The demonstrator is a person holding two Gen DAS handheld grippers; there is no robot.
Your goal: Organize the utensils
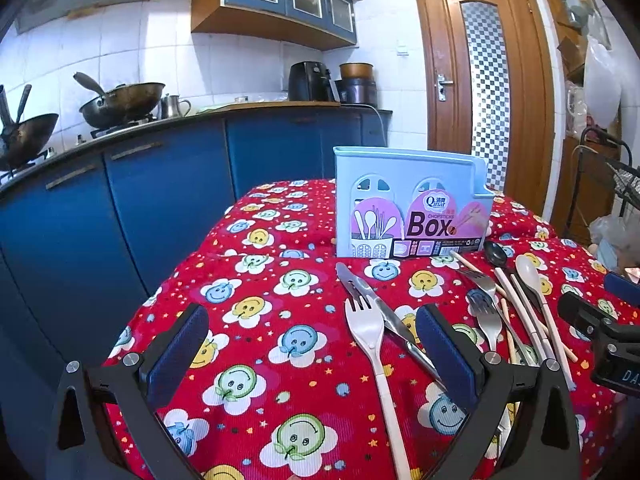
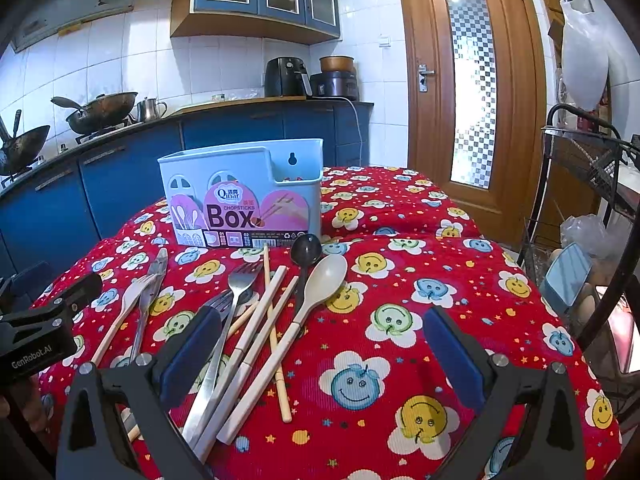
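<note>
**Utensils loose on the table, both grippers empty**

Left wrist view: the left gripper (image 1: 312, 356) hangs over the red smiley-print table (image 1: 248, 360), jaws spread wide with nothing between them. A pale blue box (image 1: 408, 208), labelled "Chopsticks Box", stands upright toward the table's far edge. In front of it lie one white fork (image 1: 370, 344) and one steel knife (image 1: 384, 312), the knife crossing just beside the fork's tines. To the right lies a pile: two steel forks (image 1: 486, 312), one black spoon (image 1: 496, 254), one cream spoon (image 1: 530, 272) and several pale chopsticks (image 1: 520, 308), overlapping. The right gripper's body shows at the right edge.

Right wrist view: the right gripper (image 2: 320, 352) is likewise wide open and empty, over the table's near edge. The pile lies across its left finger (image 2: 192, 356); the chopsticks (image 2: 264, 312) are too tangled to count surely. The box (image 2: 244, 196) stands behind, empty as far as its open top shows.
</note>
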